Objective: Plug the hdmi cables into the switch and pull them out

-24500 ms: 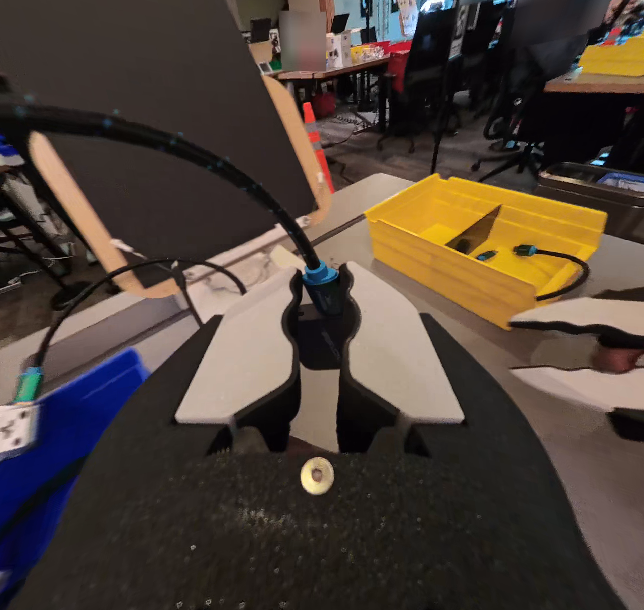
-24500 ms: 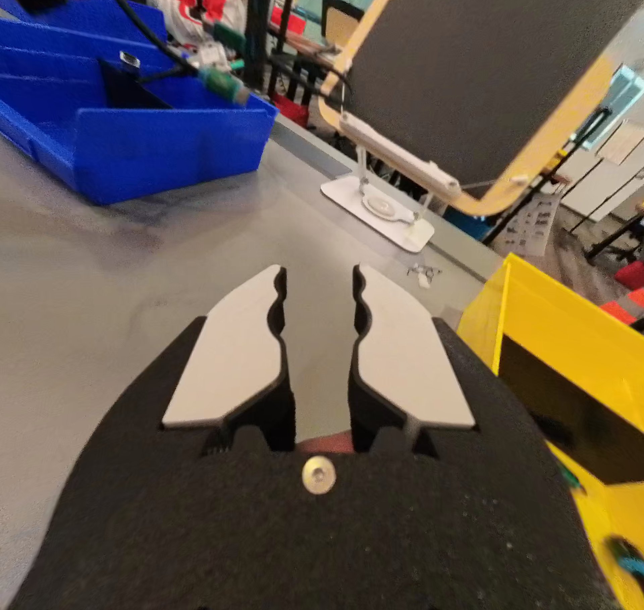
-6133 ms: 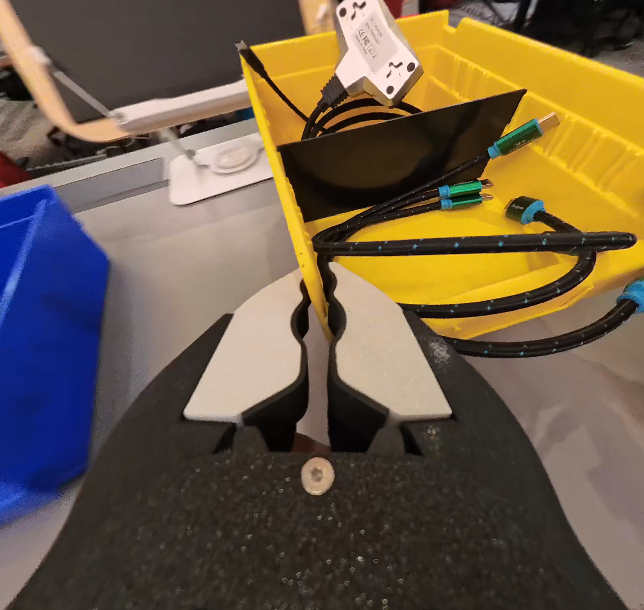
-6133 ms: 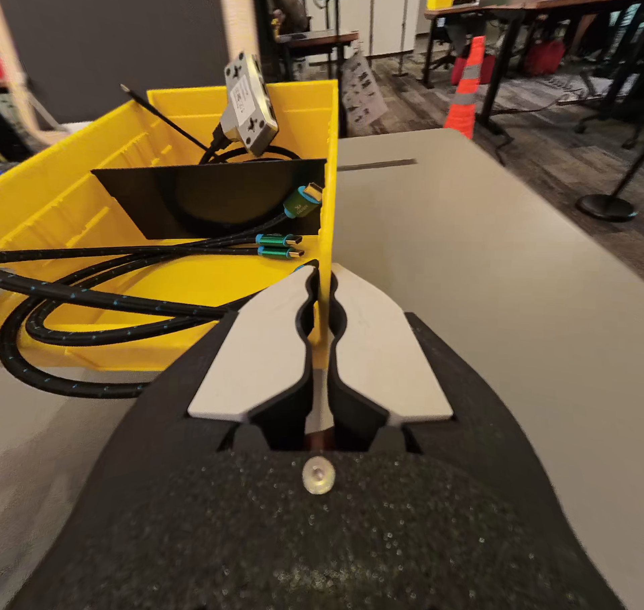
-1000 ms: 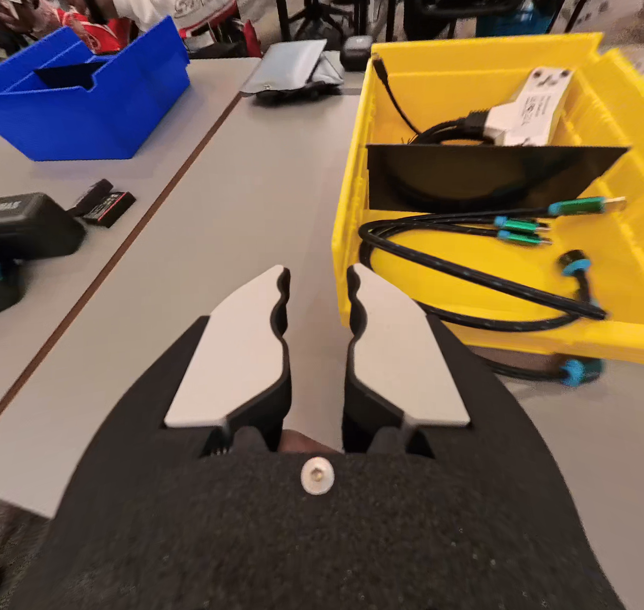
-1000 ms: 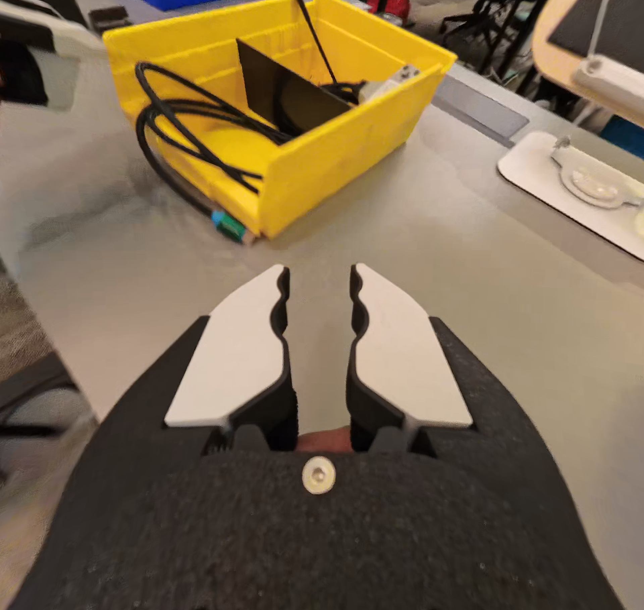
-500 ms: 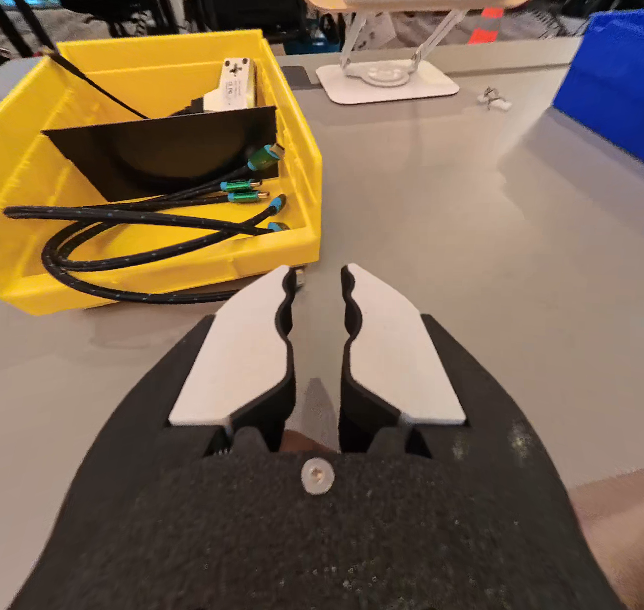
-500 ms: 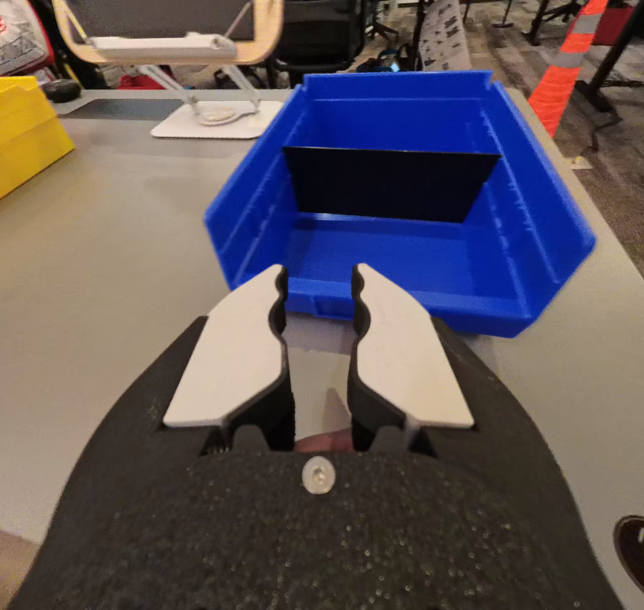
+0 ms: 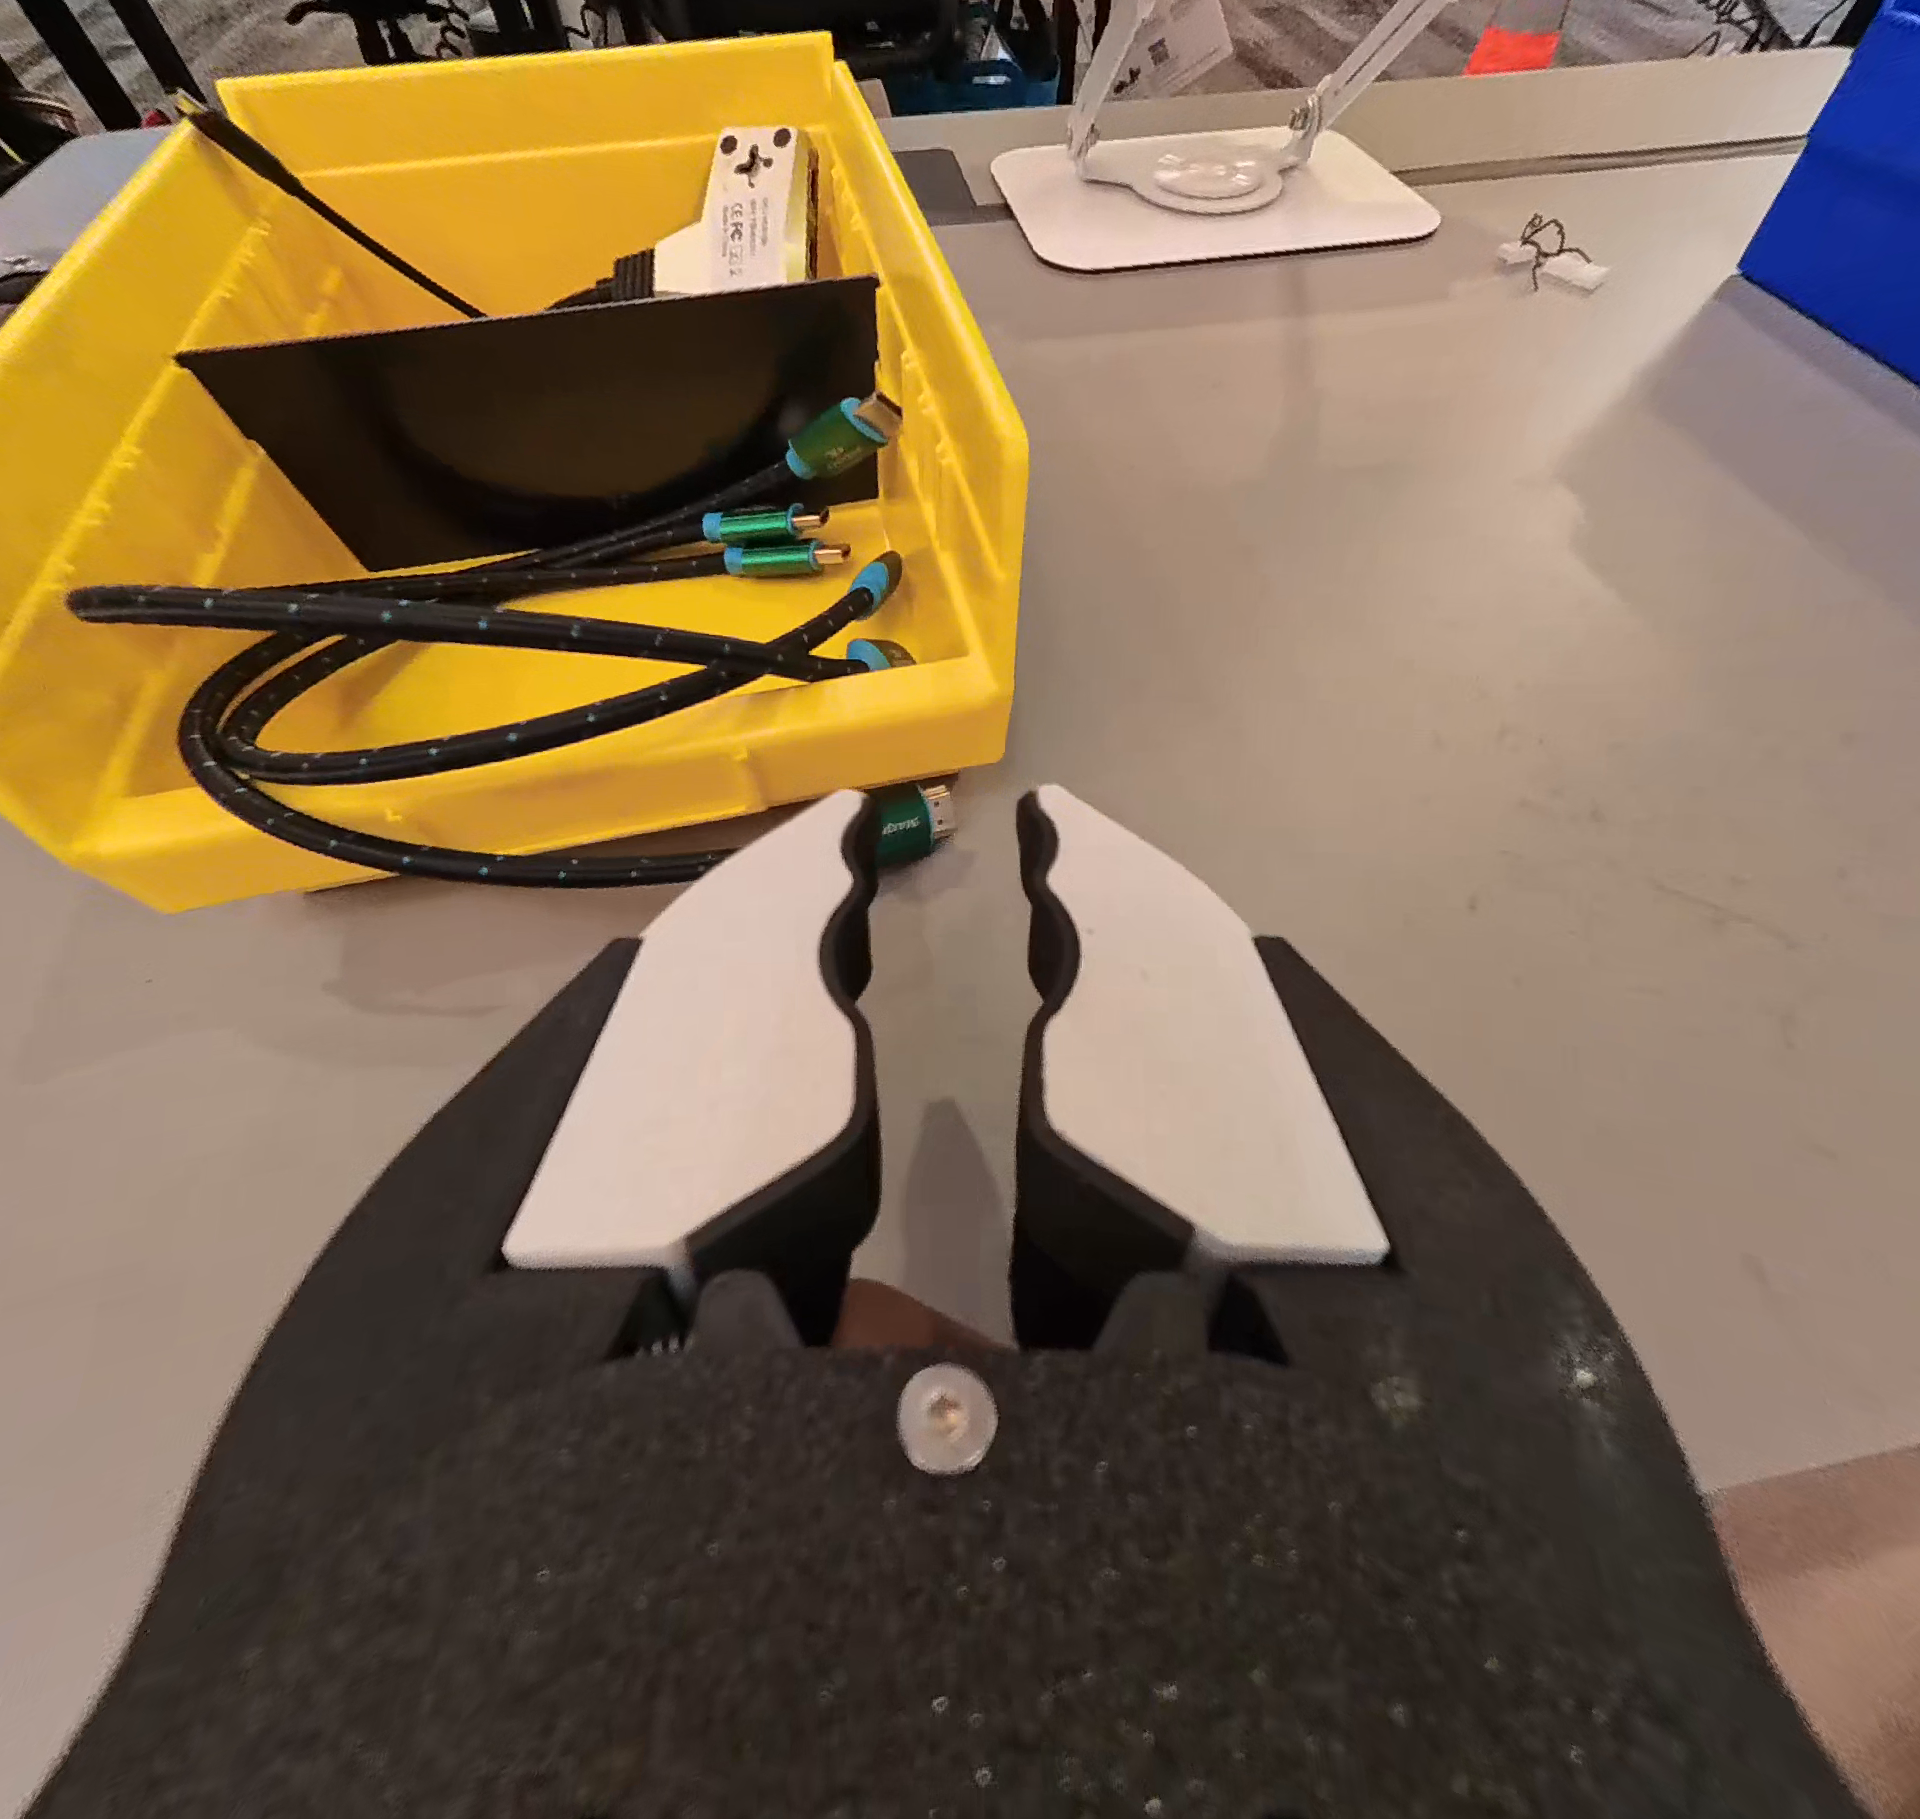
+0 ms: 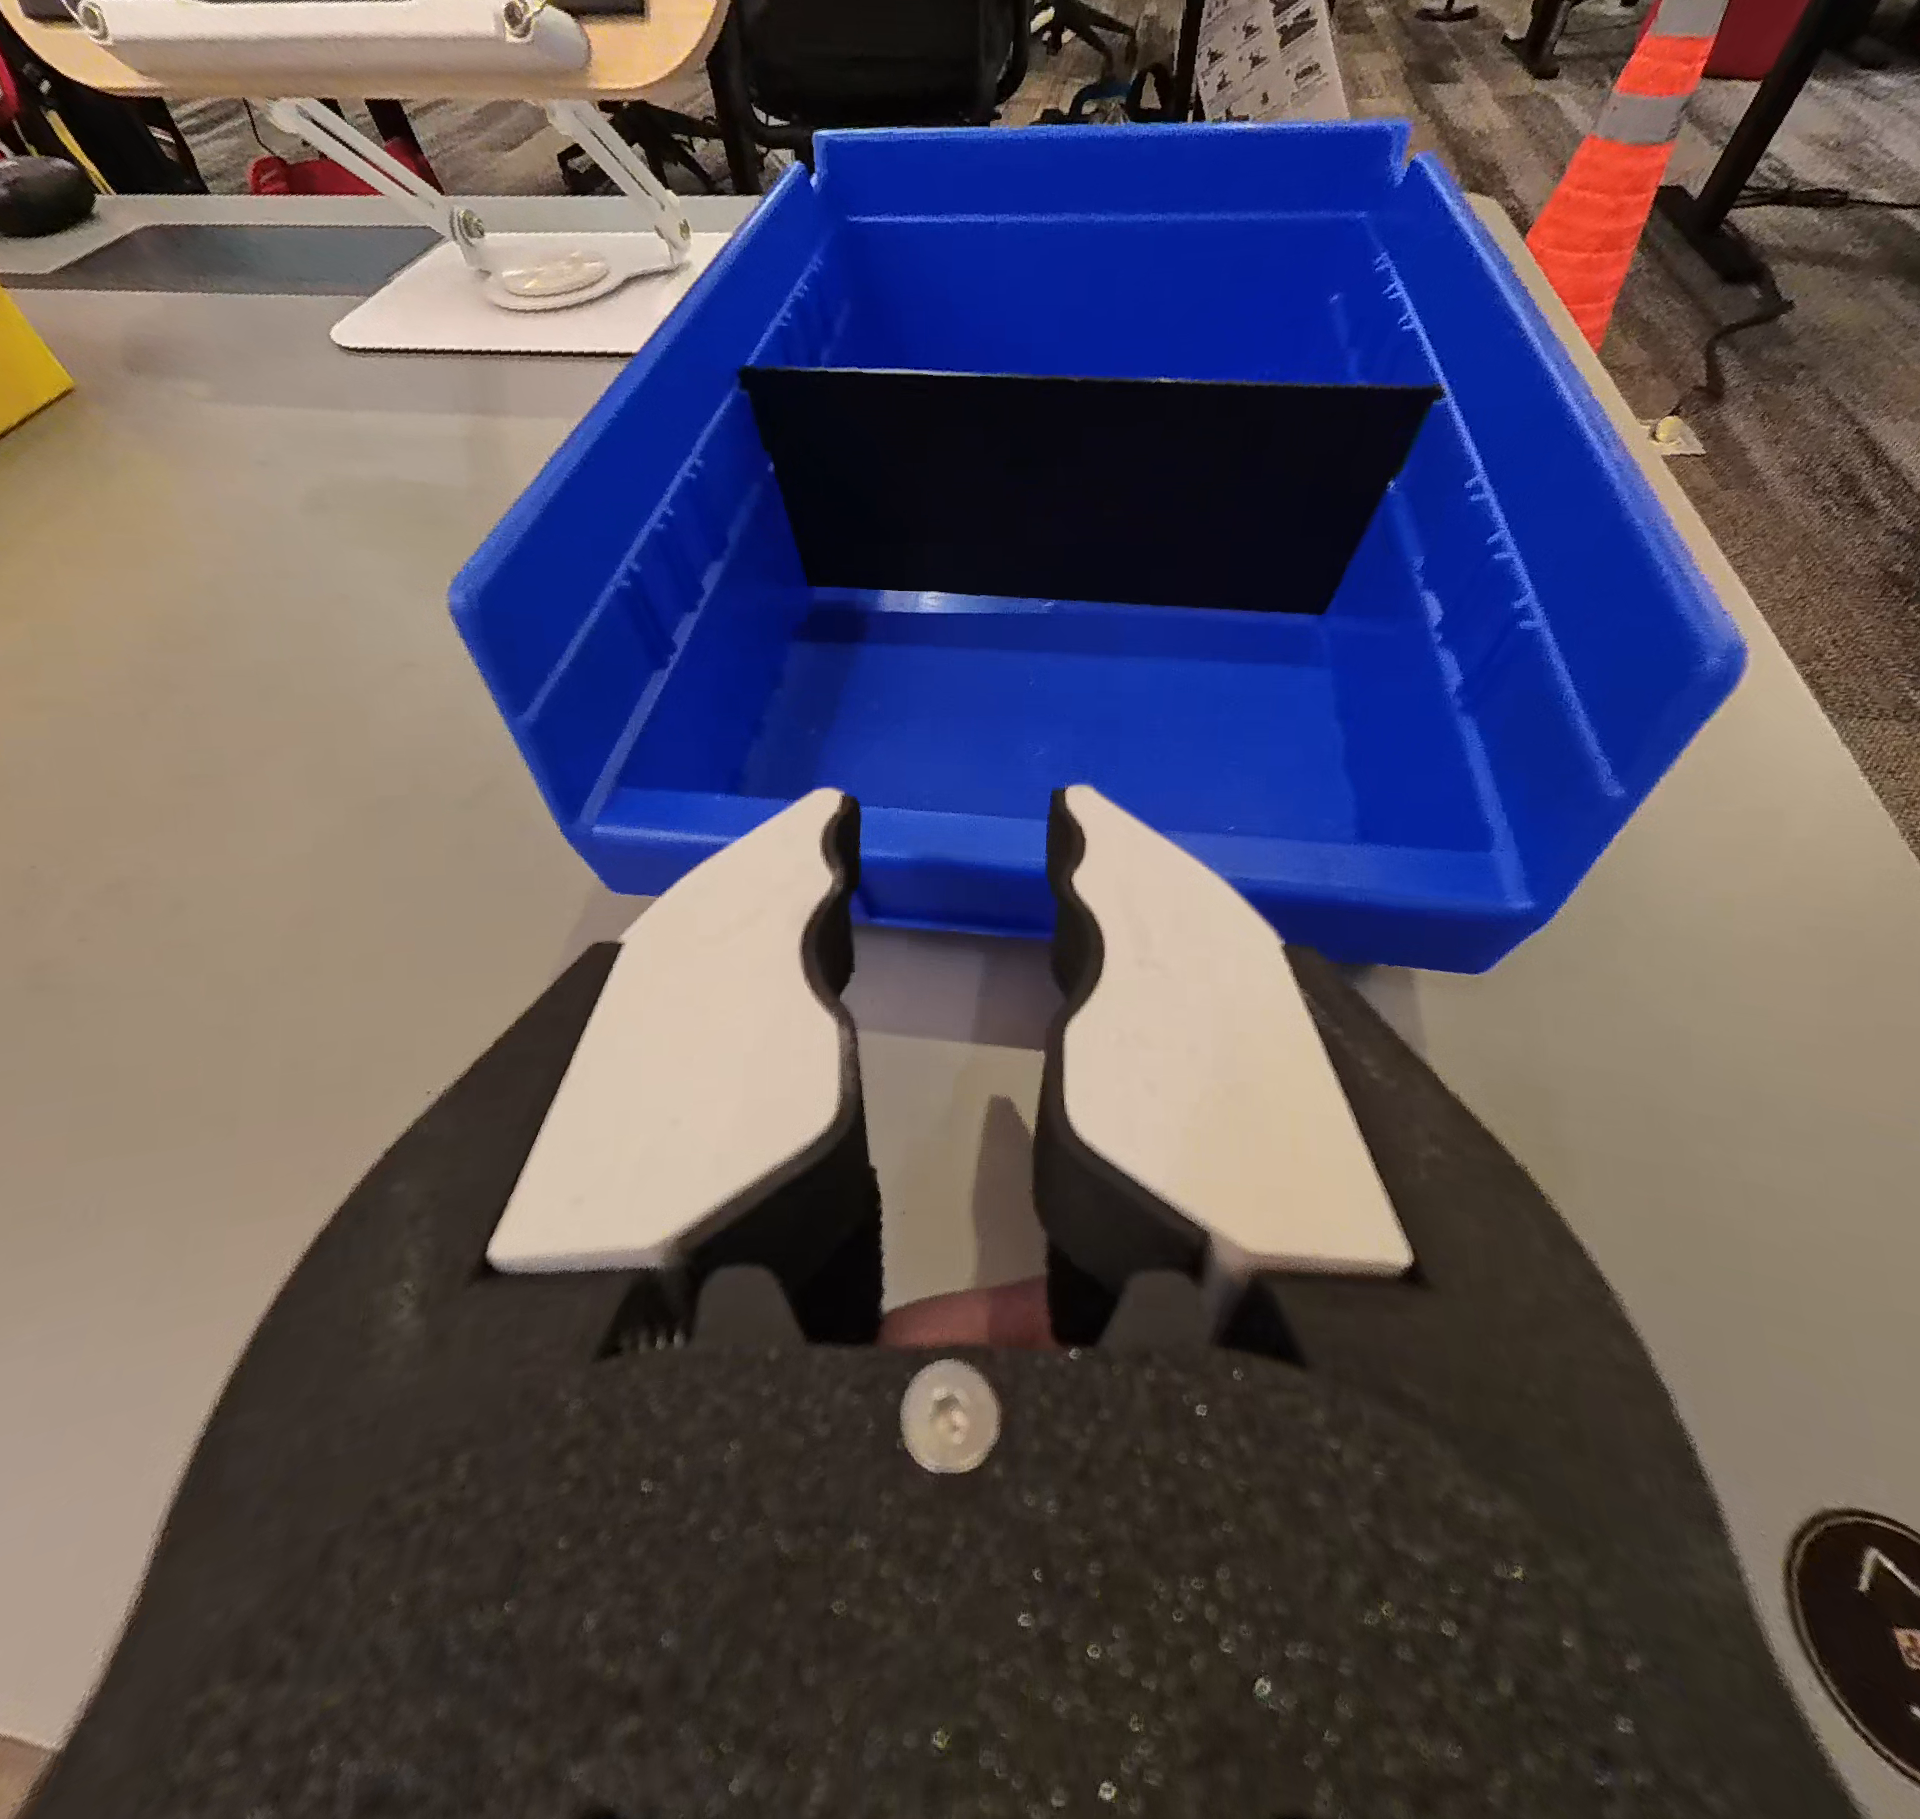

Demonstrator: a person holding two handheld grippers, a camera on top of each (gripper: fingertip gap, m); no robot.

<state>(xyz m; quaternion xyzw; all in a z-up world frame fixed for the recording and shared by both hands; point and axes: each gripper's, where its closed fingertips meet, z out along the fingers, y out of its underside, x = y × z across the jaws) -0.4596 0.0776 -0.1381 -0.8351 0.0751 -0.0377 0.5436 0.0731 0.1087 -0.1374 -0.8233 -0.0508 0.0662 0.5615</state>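
Looking through your left wrist view:
Left tongs (image 9: 943, 813): narrowly parted, holding nothing, low over the grey tabletop (image 9: 1455, 730).
Yellow bin (image 9: 935, 720): just beyond your tongs, toward the left; a black divider (image 9: 540, 419) splits it crosswise.
HDMI cables (image 9: 436, 626): black braided, coiled in the bin's near compartment, several green-and-blue plugs pointing right; one loop spills over the bin's near wall.
Loose plug (image 9: 914, 824): green, lying on the tabletop against the bin's near right corner, just beside your left fingertip.
Switch (image 9: 753, 211): a white box propped in the bin's far compartment, behind the divider.
White stand base (image 9: 1216, 200): near the far edge of the tabletop.

Looking through your right wrist view:
Right tongs (image 10: 951, 824): narrowly parted, gripping nothing, above the tabletop.
Blue bin (image 10: 1621, 730): right in front of your tips, near the right edge of the tabletop, with its own black divider (image 10: 1081, 491).
Orange cone (image 10: 1652, 96): on the floor beyond that edge.
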